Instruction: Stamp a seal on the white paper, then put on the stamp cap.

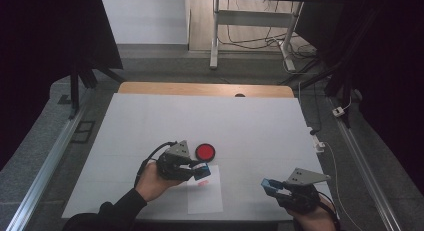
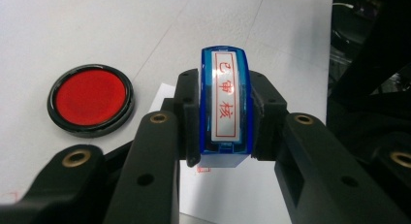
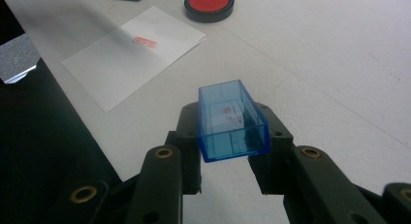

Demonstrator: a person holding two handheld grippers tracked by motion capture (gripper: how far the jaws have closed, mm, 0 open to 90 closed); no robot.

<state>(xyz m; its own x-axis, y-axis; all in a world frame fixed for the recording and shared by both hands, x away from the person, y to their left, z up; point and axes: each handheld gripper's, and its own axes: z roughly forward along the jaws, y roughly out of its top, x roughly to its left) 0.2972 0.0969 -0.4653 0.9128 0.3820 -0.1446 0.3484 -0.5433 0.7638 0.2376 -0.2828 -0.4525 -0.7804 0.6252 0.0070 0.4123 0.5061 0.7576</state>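
Left gripper (image 2: 224, 136): your jaws clamp the blue rectangular stamp (image 2: 225, 107).
Right gripper (image 3: 231, 151): your jaws grip a clear blue box, probably its cap (image 3: 231, 121).
Ink pad (image 1: 205, 151): round, glossy red.

1 stamp (image 2: 225, 105), 1 cap (image 3: 231, 122), 1 ink pad (image 1: 205, 151), 1 paper sht (image 1: 207, 198)
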